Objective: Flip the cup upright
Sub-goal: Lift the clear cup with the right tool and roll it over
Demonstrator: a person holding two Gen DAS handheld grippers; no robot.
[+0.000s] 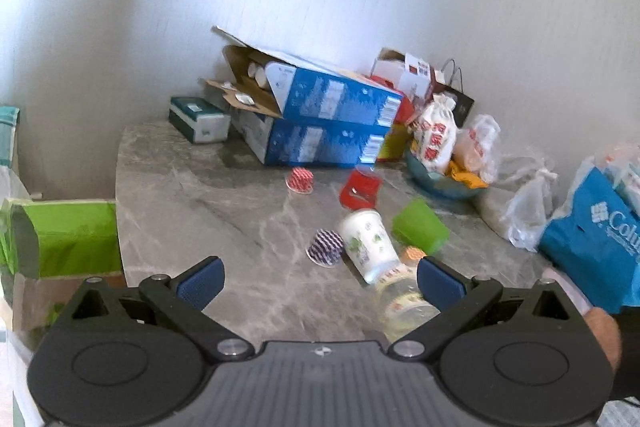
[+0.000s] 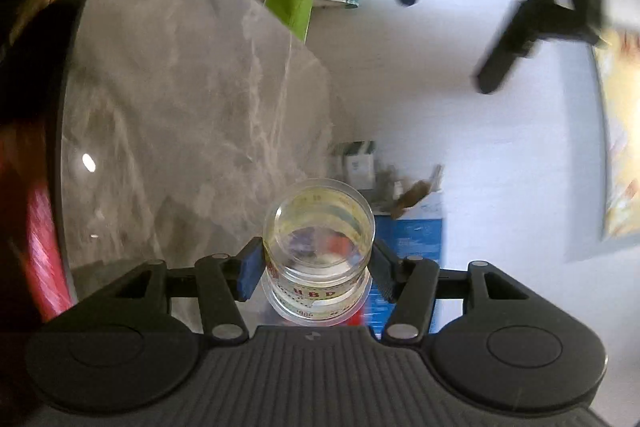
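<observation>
Clear and see-through, the glass cup (image 2: 319, 251) sits pinched between the two blue pads (image 2: 251, 273) of the right gripper (image 2: 316, 273). From the right wrist camera the view goes along the cup's length, with a round end of the cup facing the camera. Red letters and a yellow band run around its side. This picture is tipped, so the grey stone table (image 2: 168, 99) looks like a wall on the left.

From the left wrist camera, the same glass cup (image 1: 404, 301) shows low and blurry, just beside the right-hand pad of the left gripper (image 1: 318, 281). That gripper is spread wide and holds nothing.

On the table (image 1: 200, 203) a white paper cup (image 1: 370, 245) lies on its side, near a green cup (image 1: 420, 225) and a red cup (image 1: 360, 187). Two blue boxes (image 1: 320, 123) are stacked by the wall.
</observation>
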